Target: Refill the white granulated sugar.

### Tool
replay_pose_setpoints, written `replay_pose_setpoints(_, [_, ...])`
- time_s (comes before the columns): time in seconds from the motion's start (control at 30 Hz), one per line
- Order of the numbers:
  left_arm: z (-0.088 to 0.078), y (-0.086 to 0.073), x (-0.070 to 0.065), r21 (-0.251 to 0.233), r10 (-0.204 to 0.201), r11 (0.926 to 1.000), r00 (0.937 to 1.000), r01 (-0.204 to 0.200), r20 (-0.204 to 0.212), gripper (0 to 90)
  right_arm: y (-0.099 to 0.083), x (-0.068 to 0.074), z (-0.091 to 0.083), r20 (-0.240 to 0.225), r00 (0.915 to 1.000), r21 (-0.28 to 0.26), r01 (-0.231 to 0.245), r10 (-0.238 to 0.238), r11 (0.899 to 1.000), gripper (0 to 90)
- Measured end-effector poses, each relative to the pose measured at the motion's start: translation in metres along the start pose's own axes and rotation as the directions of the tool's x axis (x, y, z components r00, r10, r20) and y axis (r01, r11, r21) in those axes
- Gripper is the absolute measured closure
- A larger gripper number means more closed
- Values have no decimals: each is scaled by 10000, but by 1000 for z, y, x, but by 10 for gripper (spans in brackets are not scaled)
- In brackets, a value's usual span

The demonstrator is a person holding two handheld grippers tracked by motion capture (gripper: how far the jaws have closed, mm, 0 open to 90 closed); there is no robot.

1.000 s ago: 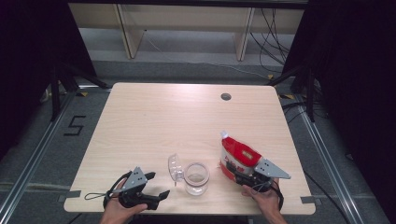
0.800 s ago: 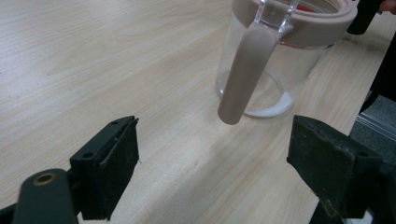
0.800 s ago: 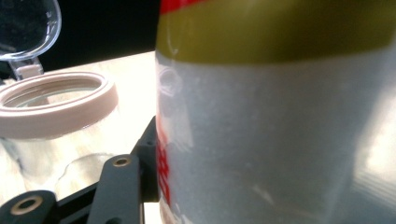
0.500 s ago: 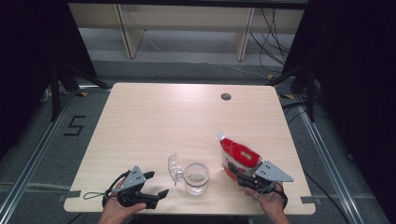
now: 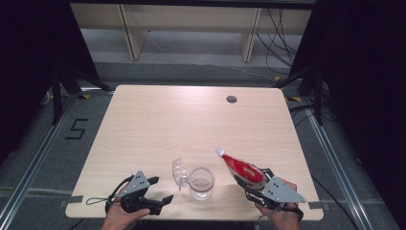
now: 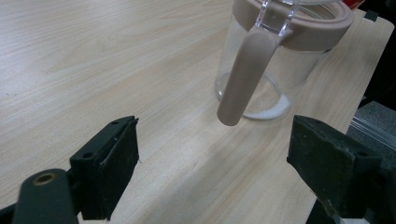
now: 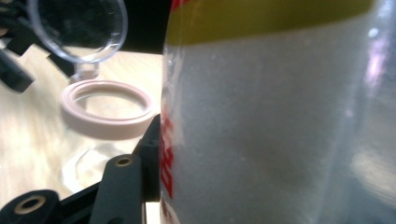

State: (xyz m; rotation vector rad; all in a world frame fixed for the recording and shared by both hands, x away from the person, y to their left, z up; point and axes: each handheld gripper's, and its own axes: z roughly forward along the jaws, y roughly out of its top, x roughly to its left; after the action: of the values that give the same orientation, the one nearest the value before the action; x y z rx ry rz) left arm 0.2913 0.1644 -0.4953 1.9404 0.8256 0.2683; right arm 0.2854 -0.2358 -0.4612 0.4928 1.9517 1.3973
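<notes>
- Right gripper [image 5: 249, 179] clamped on red-labelled bottle [image 5: 241, 167], just right of the glass jar [image 5: 201, 183]; bottle tilted, white cap end toward the jar's far side.
- Jar's clear lid [image 5: 179, 171] flipped open on its left.
- Left gripper [image 5: 160, 189] left of jar, jaws spread, nothing between them.

A light wooden table [image 5: 158, 124] with a small round hole [image 5: 231, 99] stands on a grey floor [image 5: 38, 158]. Behind it is a pale shelf [image 5: 191, 24] with black cables [image 5: 275, 28]. Dark curtains [image 5: 28, 57] hang on both sides. The number 5 [image 5: 76, 129] is marked on the floor.
</notes>
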Motion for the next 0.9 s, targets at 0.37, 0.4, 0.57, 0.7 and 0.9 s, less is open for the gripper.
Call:
replay_pose_setpoints(0.37, [-1, 0, 1, -21, 58, 10000, 10000, -58, 16, 159, 3, 10, -6, -83, 9881, 585, 1536, -1534, 9864, 495])
replay_pose_setpoints(0.4, [0, 0, 1, -62, 6, 10000, 10000, -6, 10, 159, 3, 13, -7, -110, 9904, 708, 1380, -1375, 9879, 495])
replay_pose_setpoints(0.57, [0, 0, 0, 11, 91, 10000, 10000, -91, 20, 159, 4, 15, -6, -177, 9714, 1026, 2372, -2366, 9660, 497])
replay_pose_setpoints(0.7, [-1, 0, 1, 82, 108, 9999, 9999, -107, -18, 159, 6, 15, -7, -208, 9402, 1440, 3393, -3400, 9296, 497])
replay_pose_setpoints(0.9, [1, 0, 2, 19, 25, 10000, 10000, -25, -24, 159, 10, 19, -7, -181, 8879, 2090, 4530, -4598, 8667, 499])
